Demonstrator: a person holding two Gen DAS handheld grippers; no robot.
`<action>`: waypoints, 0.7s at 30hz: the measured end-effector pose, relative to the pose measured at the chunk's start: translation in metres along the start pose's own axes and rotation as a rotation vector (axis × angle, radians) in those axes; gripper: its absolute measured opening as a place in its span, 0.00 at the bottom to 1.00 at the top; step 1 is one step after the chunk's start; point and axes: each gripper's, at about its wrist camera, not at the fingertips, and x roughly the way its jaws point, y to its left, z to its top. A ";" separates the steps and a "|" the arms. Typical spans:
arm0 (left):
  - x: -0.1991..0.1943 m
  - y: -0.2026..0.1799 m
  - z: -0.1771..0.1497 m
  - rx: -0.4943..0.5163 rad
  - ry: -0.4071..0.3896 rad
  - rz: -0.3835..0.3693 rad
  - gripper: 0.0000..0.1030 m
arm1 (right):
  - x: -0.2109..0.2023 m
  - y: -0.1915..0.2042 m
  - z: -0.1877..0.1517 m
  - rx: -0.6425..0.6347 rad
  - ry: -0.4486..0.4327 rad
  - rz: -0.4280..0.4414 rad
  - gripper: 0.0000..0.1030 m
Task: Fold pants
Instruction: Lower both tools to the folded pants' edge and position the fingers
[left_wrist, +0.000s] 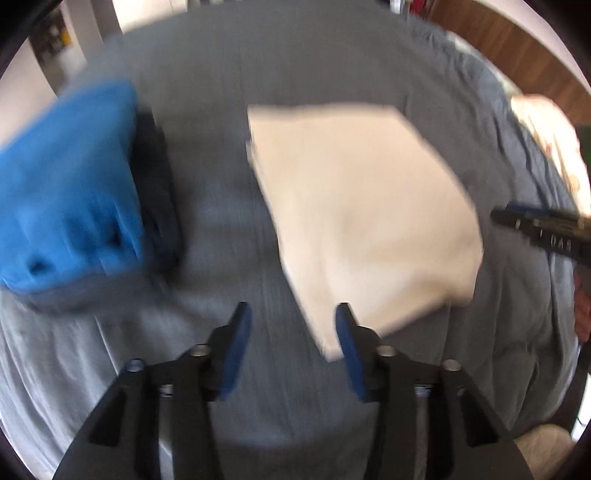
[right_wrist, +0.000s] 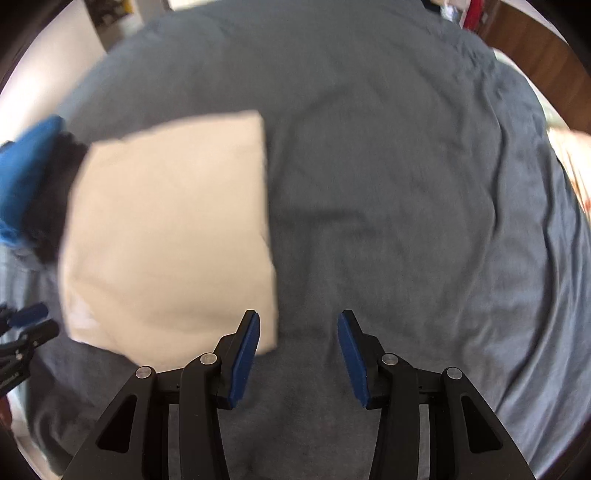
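Lying folded on grey bedsheet (right_wrist: 369, 184): cream pants (left_wrist: 362, 206); left claw (left_wrist: 293, 317), right claw (right_wrist: 299, 325) agape, empty.

Ahead of the right claw (right_wrist: 297, 321), bare grey bed cover (right_wrist: 388, 184) is lying open. The folded cream pants (right_wrist: 170, 229) are occupying the surface to its left. Left of the left claw (left_wrist: 291, 314), a blue-and-dark clothes stack (left_wrist: 74, 184) is standing, with a bare strip lying between it and the pants.
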 end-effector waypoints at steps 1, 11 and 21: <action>-0.003 -0.001 0.006 -0.009 -0.040 0.001 0.50 | -0.006 0.000 0.007 0.004 -0.034 0.048 0.44; 0.027 0.020 0.038 -0.244 -0.180 -0.006 0.54 | 0.019 -0.012 0.055 0.131 -0.116 0.227 0.53; 0.065 0.026 0.044 -0.306 -0.150 -0.017 0.54 | 0.050 0.001 0.060 0.158 -0.083 0.234 0.53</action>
